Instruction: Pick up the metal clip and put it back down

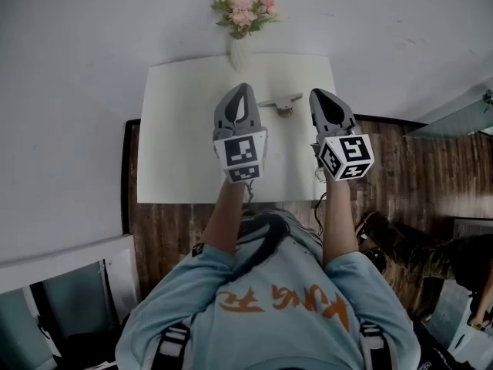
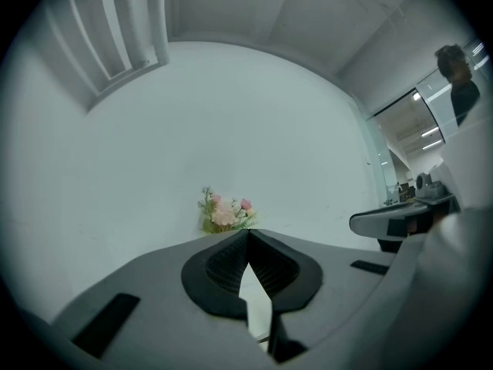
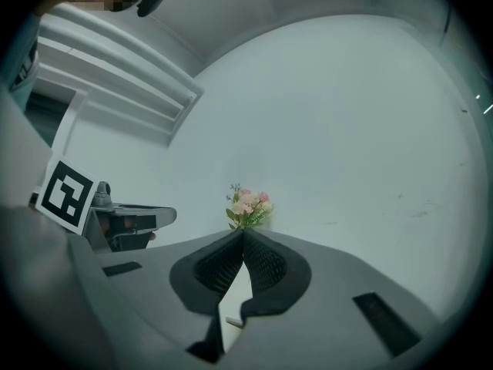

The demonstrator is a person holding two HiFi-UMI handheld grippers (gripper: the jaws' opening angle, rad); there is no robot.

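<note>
Metal clip (image 1: pixel 281 102) lies on the white table (image 1: pixel 173 137), toward the far edge and a little right of its middle, just short of the vase of flowers (image 1: pixel 242 18) at that edge. It sits between the two tools, and neither touches it.

The likely risk is a nudge. Closed tips coming down on the clip would skid it across the smooth top, perhaps toward the far edge, instead of catching it, so the jaws must part first.

Left gripper (image 1: pixel 242 89) hovers level just left of the clip, jaws together with nothing between them. Right gripper (image 1: pixel 316 93) hovers just right of it, jaws likewise pressed together and empty.
</note>
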